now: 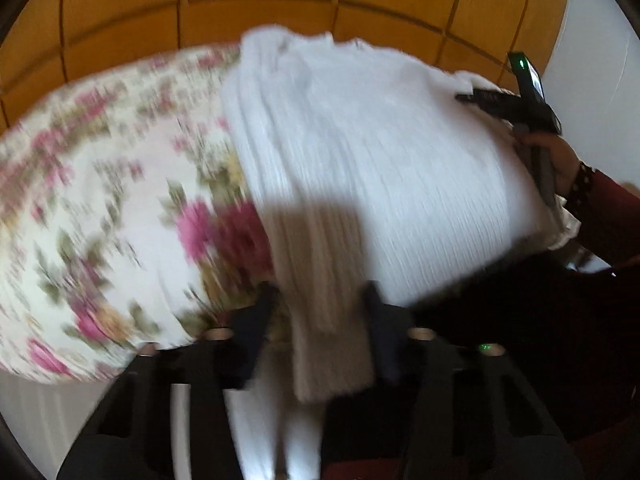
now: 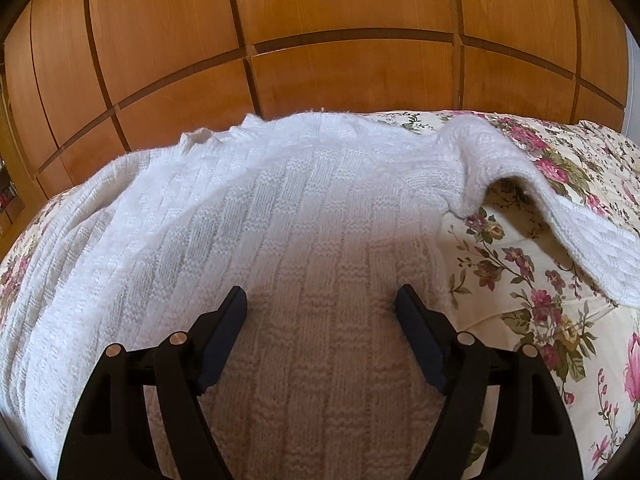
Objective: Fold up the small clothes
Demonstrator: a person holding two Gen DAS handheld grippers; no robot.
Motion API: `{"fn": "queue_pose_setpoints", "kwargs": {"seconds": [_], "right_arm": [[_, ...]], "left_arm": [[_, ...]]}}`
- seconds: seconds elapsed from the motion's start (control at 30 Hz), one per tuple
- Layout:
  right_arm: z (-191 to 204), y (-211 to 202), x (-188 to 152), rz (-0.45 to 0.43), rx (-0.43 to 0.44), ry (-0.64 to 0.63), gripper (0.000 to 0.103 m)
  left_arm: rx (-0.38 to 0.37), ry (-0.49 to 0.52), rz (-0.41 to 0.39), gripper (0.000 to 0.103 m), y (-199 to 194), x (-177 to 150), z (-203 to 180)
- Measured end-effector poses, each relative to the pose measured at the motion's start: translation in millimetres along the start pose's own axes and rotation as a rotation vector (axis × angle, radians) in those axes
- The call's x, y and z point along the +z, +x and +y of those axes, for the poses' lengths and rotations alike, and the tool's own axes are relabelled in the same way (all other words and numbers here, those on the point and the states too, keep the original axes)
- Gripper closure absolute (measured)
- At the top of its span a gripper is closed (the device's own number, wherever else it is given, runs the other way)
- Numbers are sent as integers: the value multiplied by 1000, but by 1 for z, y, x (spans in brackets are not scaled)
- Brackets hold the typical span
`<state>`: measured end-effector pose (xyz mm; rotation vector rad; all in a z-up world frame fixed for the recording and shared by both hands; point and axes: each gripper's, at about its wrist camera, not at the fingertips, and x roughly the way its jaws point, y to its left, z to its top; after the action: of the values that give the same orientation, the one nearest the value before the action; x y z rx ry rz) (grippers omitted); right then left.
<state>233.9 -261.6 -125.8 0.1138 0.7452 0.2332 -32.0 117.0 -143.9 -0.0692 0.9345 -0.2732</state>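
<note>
My left gripper (image 1: 320, 300) pinched the white sweater (image 1: 360, 152) on the flowery bedspread (image 1: 100, 220); my right gripper (image 2: 320, 300) stood open above it, wooden wardrobe (image 2: 320, 40) behind

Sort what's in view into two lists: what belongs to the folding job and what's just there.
Belongs to the job:
- white knitted sweater
- left gripper, closed on a fold of the sweater
- right gripper, open over the sweater

Just there:
- floral bedspread under the sweater
- wooden wardrobe behind the bed

Home bedroom — floral bedspread (image 2: 520, 280), wood wardrobe (image 2: 320, 20) behind.
</note>
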Motion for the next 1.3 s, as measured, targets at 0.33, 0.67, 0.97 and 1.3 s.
{"fn": "queue_pose_setpoints", "kwargs": {"seconds": [0.33,0.67,0.97,1.3], "right_arm": [[0,0,0,-1,-3,-4,26],[0,1,0,0,-6,-4,25],[0,2,0,1,-7,-8,24],[-1,1,0,0,-6,-7,24]], "left_arm": [[22,-148,-119,103,-54,25,60],[112,-338,-250,93,-101,48,141],[-172,-225,-38,38,-39,4,79],[-257,-272,31,98,-13,-2,68]]}}
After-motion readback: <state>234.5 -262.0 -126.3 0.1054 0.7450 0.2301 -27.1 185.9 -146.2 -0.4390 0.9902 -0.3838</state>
